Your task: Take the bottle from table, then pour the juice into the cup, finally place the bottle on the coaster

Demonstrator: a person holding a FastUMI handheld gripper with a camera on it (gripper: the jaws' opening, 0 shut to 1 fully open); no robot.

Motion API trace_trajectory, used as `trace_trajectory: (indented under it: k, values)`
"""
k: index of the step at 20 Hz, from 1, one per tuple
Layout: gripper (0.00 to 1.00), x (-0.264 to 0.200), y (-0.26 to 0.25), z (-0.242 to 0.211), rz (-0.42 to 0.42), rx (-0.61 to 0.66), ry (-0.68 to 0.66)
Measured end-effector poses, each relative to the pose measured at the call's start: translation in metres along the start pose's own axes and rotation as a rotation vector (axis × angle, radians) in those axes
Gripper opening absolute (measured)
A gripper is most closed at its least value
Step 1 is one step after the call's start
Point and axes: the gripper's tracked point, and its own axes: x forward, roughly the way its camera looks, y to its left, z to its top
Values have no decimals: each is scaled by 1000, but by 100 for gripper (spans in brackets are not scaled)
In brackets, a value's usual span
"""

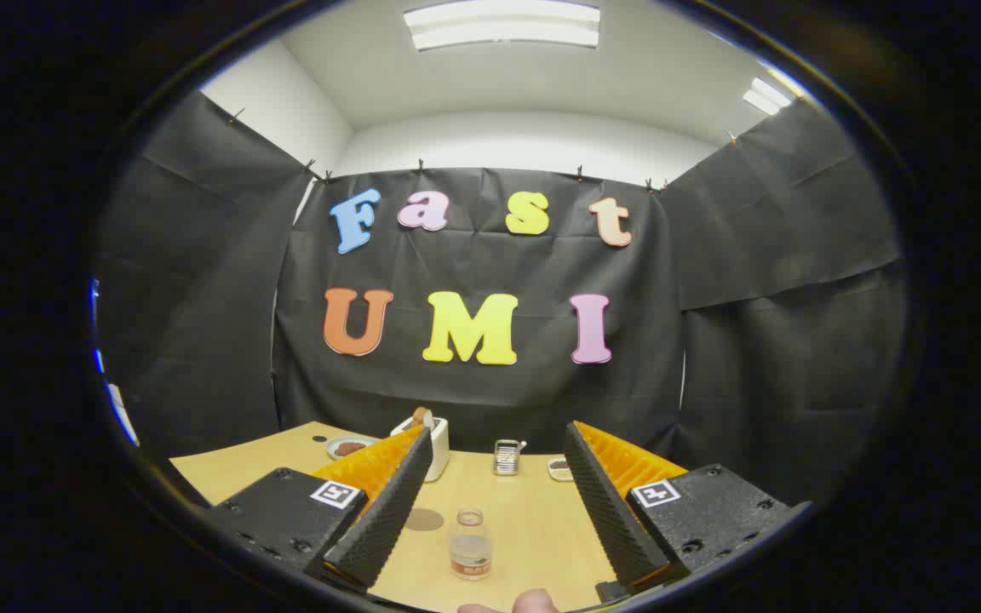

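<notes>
Clear plastic bottle (470,543) stands upright on your surface (533,519), between the spread, empty fingers of your hand-held gripper (497,502).

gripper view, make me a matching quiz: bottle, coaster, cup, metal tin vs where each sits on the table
Things:
1. bottle
2. coaster
3. cup
4. metal tin

Places:
A. far end of the table, just behind the left finger's tip
B. between the open fingers, nearest the camera
C. far end, about midway between the fingers
D. flat on the table, just beside the left finger

Pairs: 1-B, 2-D, 3-A, 4-C
</notes>
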Motion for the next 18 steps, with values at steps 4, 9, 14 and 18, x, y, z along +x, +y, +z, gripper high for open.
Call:
trace_trajectory:
  k: [4, 9, 14, 18]
  values:
    - [100, 2, 1, -2, -1, -4, 3]
    - [100, 3, 0, -2, -3, 1, -2]
    - [100, 5, 0, -8, 10, 9, 13]
    - [100, 5, -2, -7, 3, 9, 1]
